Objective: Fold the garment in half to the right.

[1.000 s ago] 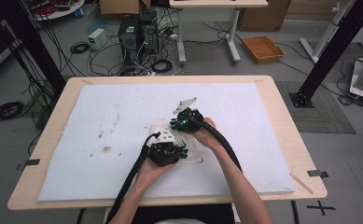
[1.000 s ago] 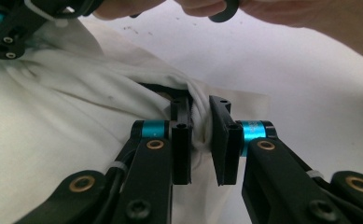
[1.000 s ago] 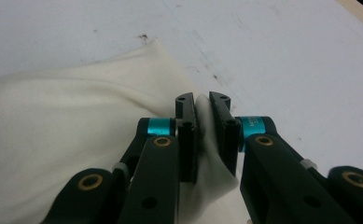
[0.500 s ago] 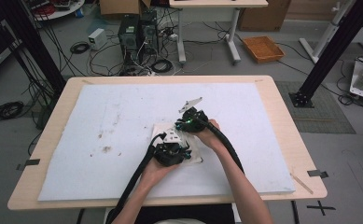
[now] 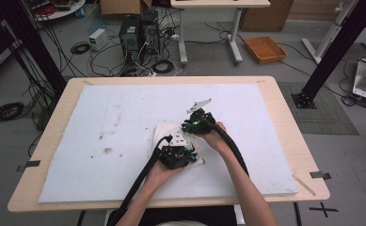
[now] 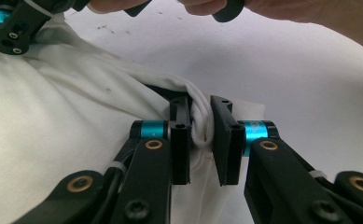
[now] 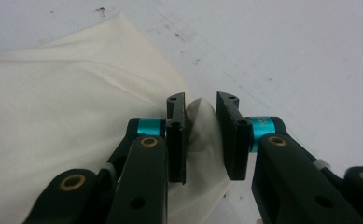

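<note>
Both claws (image 6: 200,135) pinch crumpled cloth (image 6: 53,135).

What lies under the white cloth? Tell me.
The white cloth lies on the white mat covering the table. Both hand-held grippers pinch its edge. Anything beneath its middle is covered.
</note>
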